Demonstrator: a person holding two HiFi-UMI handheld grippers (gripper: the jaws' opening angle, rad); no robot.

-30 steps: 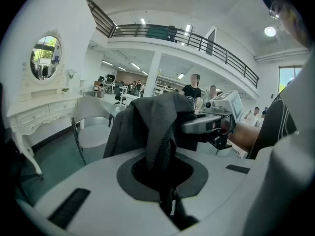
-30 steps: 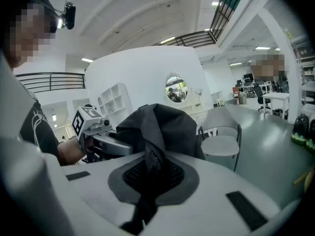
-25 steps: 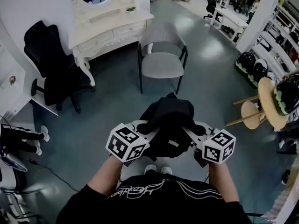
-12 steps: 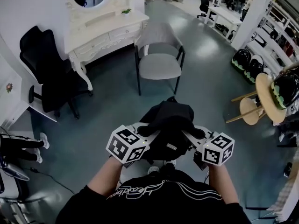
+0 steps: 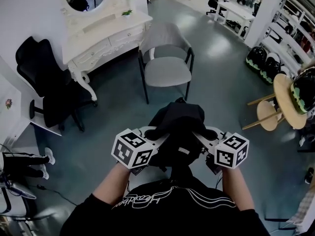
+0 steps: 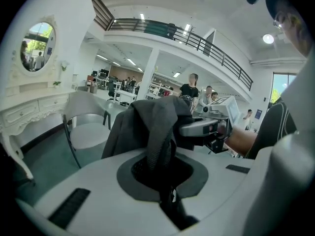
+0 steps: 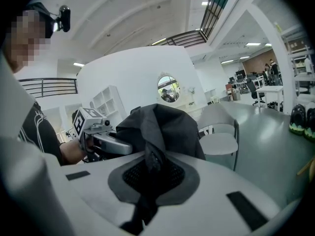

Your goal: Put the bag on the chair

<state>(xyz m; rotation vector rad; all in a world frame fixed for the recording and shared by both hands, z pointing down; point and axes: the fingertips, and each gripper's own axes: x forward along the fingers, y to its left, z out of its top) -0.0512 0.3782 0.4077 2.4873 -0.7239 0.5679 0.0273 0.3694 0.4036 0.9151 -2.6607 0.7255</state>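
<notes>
Now carrying: jaws of left gripper [image 6: 162, 178] and right gripper [image 7: 146, 181] pinching fabric of black cloth bag [image 5: 178, 126], hanging between them, well short of grey padded chair [image 5: 167, 73]. Next: closing on chair, lowering bag onto it.

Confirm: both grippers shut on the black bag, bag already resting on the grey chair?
One point is wrong. Left gripper and right gripper are both shut on the black bag, but it is not on the grey chair: the head view shows it held in the air, short of the bare seat.
</notes>
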